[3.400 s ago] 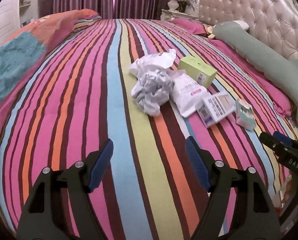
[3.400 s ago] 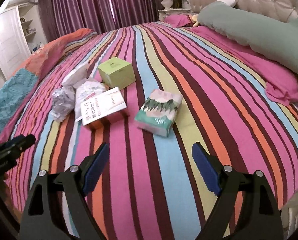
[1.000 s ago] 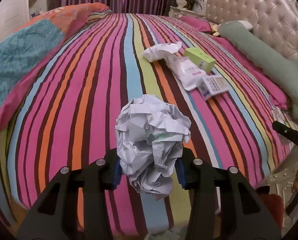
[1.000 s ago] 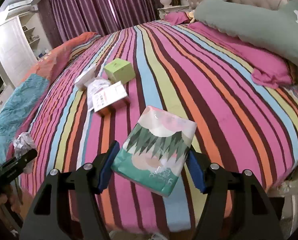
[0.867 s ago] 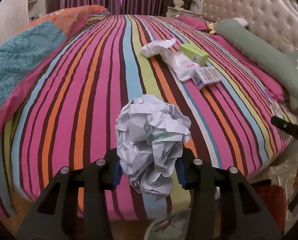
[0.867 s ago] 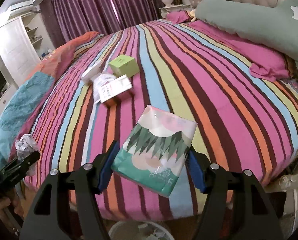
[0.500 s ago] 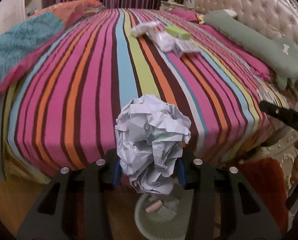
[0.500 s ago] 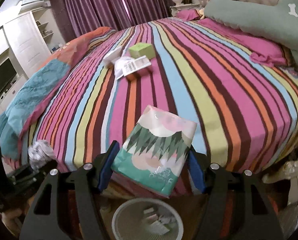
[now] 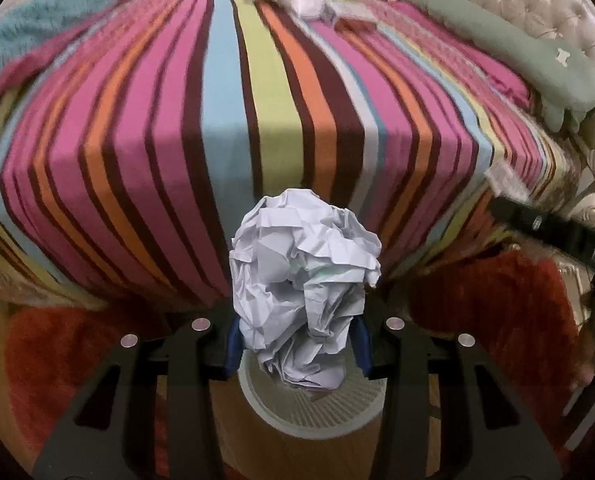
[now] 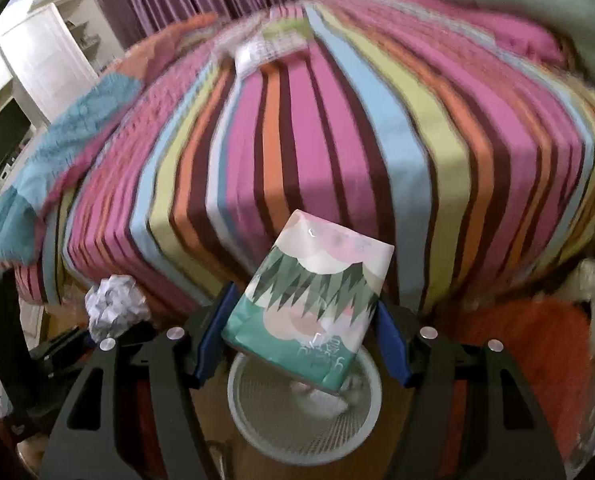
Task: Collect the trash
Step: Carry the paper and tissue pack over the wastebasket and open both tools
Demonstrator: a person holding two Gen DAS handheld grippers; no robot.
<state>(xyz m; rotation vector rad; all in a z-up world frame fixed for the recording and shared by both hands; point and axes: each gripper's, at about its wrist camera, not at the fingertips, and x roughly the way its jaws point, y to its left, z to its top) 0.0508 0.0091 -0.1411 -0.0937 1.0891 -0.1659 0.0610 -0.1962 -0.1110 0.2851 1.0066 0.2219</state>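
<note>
A: Looking along the left gripper, what's there?
B: It clamps a crumpled paper ball; the waste basket rim sits directly beneath, the striped bed edge beyond.

A: And the right gripper?
B: Clamping a tissue pack over the same basket, floor open around.

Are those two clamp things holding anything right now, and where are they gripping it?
Left gripper pinches a crumpled paper ball by its lower sides; right gripper clamps a tissue pack by its long sides.
</note>
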